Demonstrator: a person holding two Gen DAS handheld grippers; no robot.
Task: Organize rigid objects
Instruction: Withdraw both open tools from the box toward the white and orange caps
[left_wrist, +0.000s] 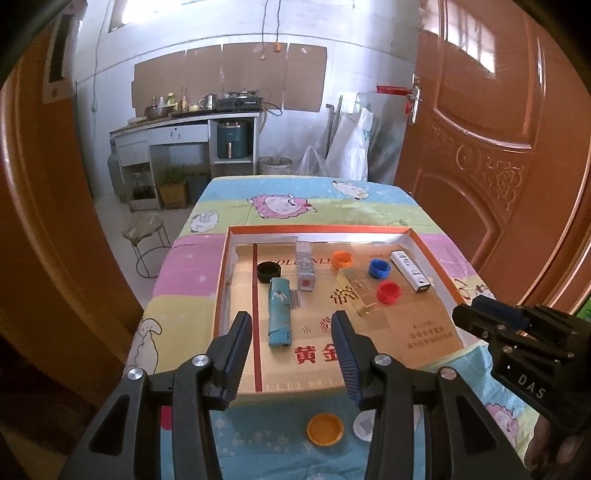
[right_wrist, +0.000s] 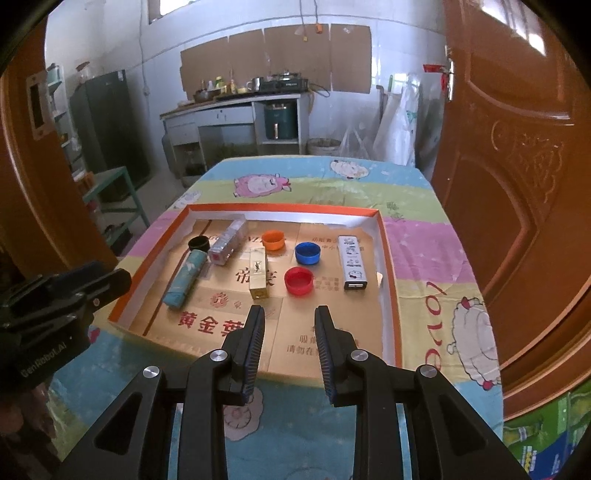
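Note:
A shallow tray with an orange rim lies on the sheep-print cloth. In it are a black cap, a teal box, a silver box, an orange cap, a gold box, a blue cap, a red cap and a white box. My left gripper hangs open above the tray's near edge, holding nothing. My right gripper hovers beside it, jaws narrowly apart and empty.
An orange lid and a white lid lie on the cloth in front of the tray. Brown doors flank the table. A stool and a green frame stand to the left; a kitchen counter lines the back wall.

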